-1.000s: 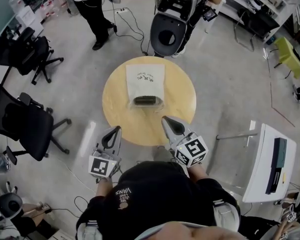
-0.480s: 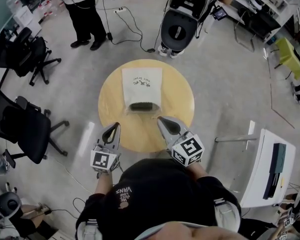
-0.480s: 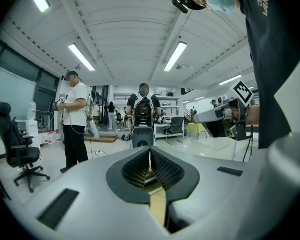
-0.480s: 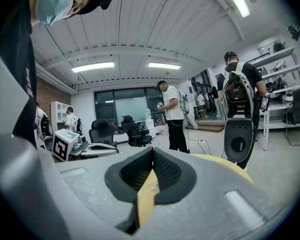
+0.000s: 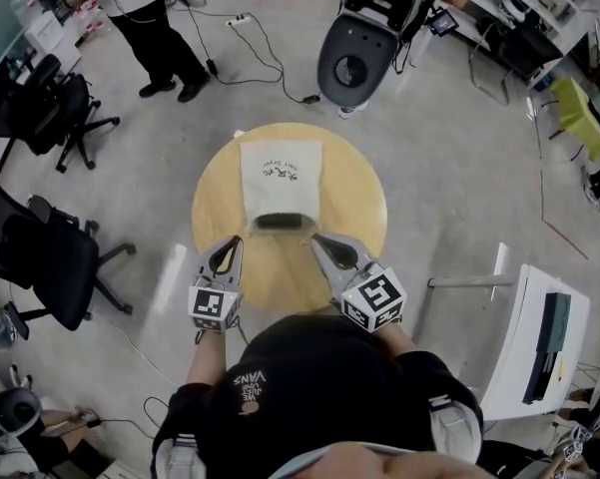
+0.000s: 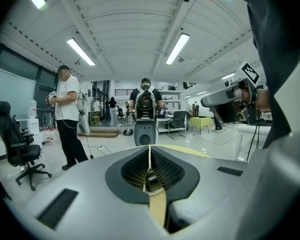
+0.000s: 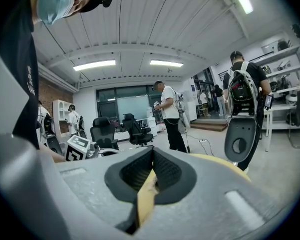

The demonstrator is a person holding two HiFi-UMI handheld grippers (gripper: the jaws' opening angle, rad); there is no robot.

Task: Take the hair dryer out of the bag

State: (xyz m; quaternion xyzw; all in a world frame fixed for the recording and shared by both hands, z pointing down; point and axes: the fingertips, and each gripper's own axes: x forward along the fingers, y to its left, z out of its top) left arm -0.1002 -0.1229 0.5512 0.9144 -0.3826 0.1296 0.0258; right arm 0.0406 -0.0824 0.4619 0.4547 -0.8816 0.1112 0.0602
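Both grippers have come forward toward the table since a second ago, the left one more. At the far left a black chair [image 5: 42,257] is standing on the floor. The left gripper [image 5: 236,239] is hovering over the near left edge of the round table [image 5: 212,183], its jaws pressed together and holding nothing. In the middle the white bag [image 5: 280,168] is lying flat on the table with its mouth toward the person, and the dark dryer [image 5: 282,222] is lying in that mouth. The right gripper [image 5: 315,237] is hovering just beside the mouth's right corner, its jaws also together and empty. I cannot tell whether it is touching the bag.
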